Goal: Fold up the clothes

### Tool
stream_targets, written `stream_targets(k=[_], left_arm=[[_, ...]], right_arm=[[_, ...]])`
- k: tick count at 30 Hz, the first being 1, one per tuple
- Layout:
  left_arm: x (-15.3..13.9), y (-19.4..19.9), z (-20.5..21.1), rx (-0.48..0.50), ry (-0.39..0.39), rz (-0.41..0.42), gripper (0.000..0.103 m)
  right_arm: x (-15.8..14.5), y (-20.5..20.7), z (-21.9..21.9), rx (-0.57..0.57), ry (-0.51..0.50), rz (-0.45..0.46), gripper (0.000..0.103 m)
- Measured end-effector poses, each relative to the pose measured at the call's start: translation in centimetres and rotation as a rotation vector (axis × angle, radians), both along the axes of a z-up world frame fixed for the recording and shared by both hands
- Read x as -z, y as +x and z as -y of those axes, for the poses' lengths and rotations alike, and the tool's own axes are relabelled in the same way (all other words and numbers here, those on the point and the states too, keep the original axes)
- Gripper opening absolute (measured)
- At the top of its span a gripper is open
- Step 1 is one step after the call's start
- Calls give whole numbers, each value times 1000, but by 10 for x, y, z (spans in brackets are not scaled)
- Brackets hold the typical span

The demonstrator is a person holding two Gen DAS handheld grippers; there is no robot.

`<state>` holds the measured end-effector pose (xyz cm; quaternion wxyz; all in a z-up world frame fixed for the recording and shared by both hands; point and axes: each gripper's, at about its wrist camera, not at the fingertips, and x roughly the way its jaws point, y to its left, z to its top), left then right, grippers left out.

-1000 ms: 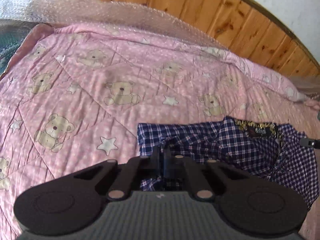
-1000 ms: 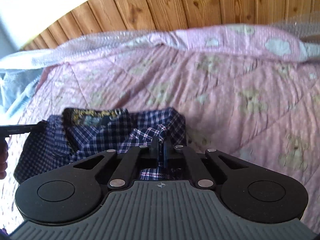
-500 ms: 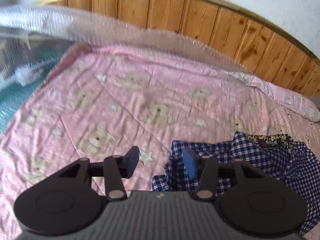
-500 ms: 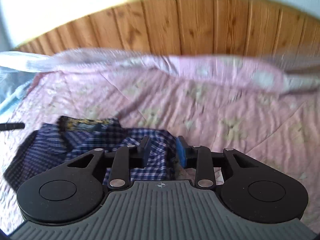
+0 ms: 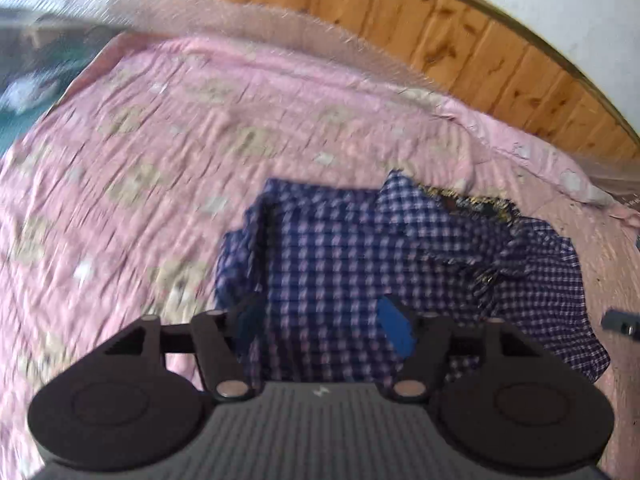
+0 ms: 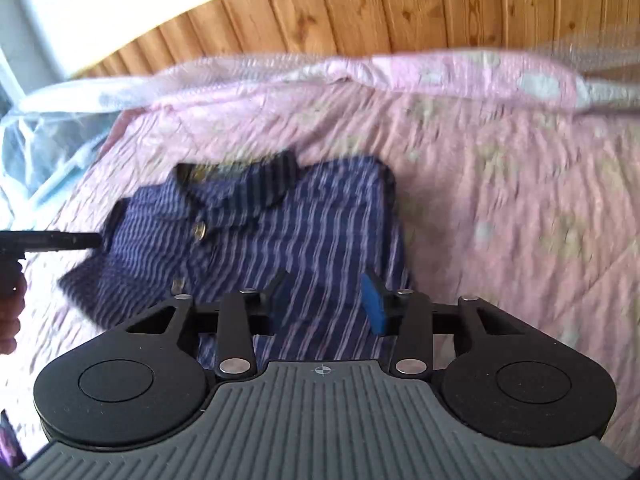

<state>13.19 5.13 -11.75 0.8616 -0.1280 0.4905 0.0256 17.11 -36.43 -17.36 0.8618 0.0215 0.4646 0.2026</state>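
Observation:
A dark blue and white checked shirt (image 5: 340, 248) lies folded on the pink quilt, collar with a gold-patterned lining (image 5: 468, 200) toward the headboard. It also shows in the right wrist view (image 6: 280, 232), collar (image 6: 240, 184) at the far end. My left gripper (image 5: 320, 324) is open and empty above the shirt's near left part. My right gripper (image 6: 326, 296) is open and empty above the shirt's near right part. The right gripper's tip (image 5: 620, 320) shows at the left view's right edge; the left gripper's finger (image 6: 52, 240) shows at the right view's left edge. Both views are motion-blurred.
A pink quilt with teddy bears and stars (image 5: 140, 160) covers the bed (image 6: 500, 200). A wooden plank headboard (image 5: 460, 40) runs behind, with clear bubble wrap (image 6: 80, 96) along the bed's far and left edges.
Both grippers were shut on the shirt's edge, then opened and let it go. Both have since pulled back and up, so the whole folded shirt shows.

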Motion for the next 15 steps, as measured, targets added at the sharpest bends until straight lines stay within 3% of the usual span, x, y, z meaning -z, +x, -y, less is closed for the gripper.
stream_targets(k=[1, 3, 5, 7, 8, 9, 15], left_arm=[[10, -2, 2, -1, 16, -17, 65], [12, -9, 7, -9, 52, -18, 65], [-6, -17, 13, -33, 70, -16, 65], [-27, -29, 19, -49, 70, 5, 67], [-37, -37, 23, -52, 56, 23, 69], [-47, -46, 26, -55, 44, 37, 74], [-90, -97, 54, 25, 25, 116, 103]], right_arm=[[17, 0, -2, -13, -25, -39, 44], [19, 2, -5, -21, -33, -15, 46], [-3, 4, -11, 14, -70, -30, 49], [-27, -9, -16, 16, -75, 2, 65], [-37, -16, -18, 18, -91, 14, 77], [-46, -22, -21, 22, -109, 24, 80], [-77, -82, -39, 40, -155, 54, 82]])
